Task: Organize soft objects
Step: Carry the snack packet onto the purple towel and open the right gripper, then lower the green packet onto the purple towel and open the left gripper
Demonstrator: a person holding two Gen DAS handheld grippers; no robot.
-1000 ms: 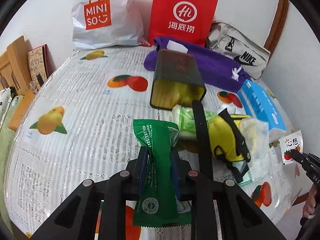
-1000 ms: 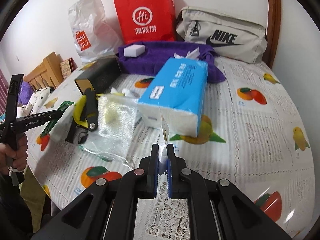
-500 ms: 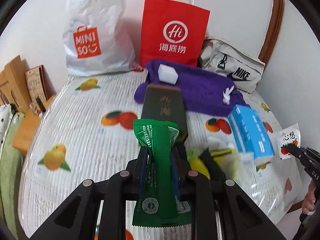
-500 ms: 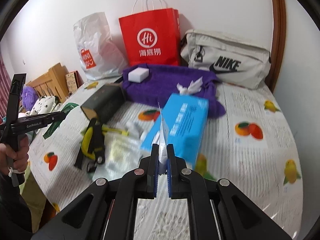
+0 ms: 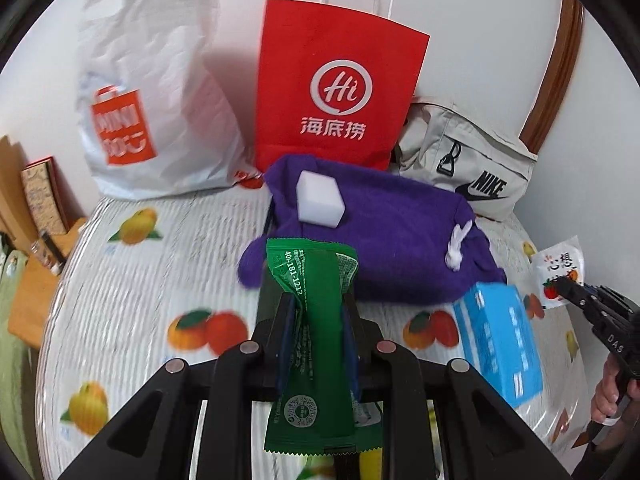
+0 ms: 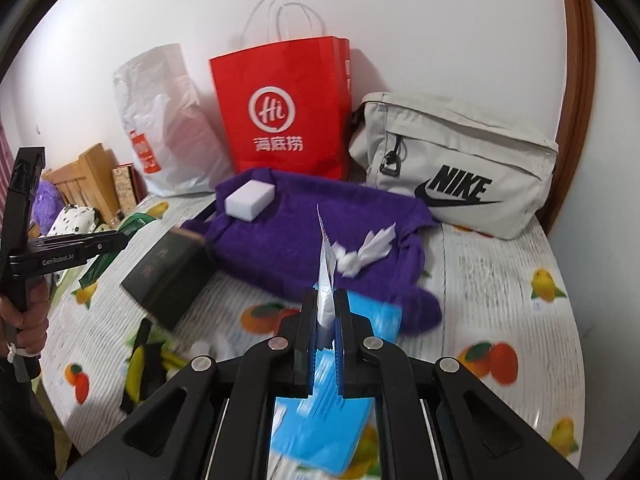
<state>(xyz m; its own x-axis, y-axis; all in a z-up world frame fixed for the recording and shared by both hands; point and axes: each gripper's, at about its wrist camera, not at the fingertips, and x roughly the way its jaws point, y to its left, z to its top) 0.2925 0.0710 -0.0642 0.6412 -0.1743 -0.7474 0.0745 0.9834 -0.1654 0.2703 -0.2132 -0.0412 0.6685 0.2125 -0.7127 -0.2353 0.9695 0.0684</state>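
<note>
Both grippers have come up and forward since the earlier frames, so the purple towel [image 5: 372,236] and the bags at the wall now fill more of each view, while the yellow-and-black clutter [image 6: 140,364] has slid low.

Clamped upright between the fingers of the left gripper [image 5: 316,320] is the green sachet [image 5: 314,332]; its top edge rises above the fingertips and its bottom seam hangs below them. Ahead of those fingers lies the towel, with a white sponge block [image 5: 320,198] resting on its far left part and a crumpled white tissue [image 5: 456,248] on its right part. A dark box [image 6: 168,272] sits partly hidden directly behind the sachet.

The right gripper [image 6: 325,308] has its fingers pressed together on a thin white sachet [image 6: 326,272], held edge-on and standing above the fingertips. Just under and beyond these fingers lies the blue tissue pack [image 6: 332,396], its far end touching the towel.

Farther ahead, against the wall, stand a white Miniso bag [image 5: 152,112], a red paper bag [image 5: 336,92] and a grey Nike bag [image 6: 456,160], all on the fruit-print tablecloth [image 6: 500,288].
</note>
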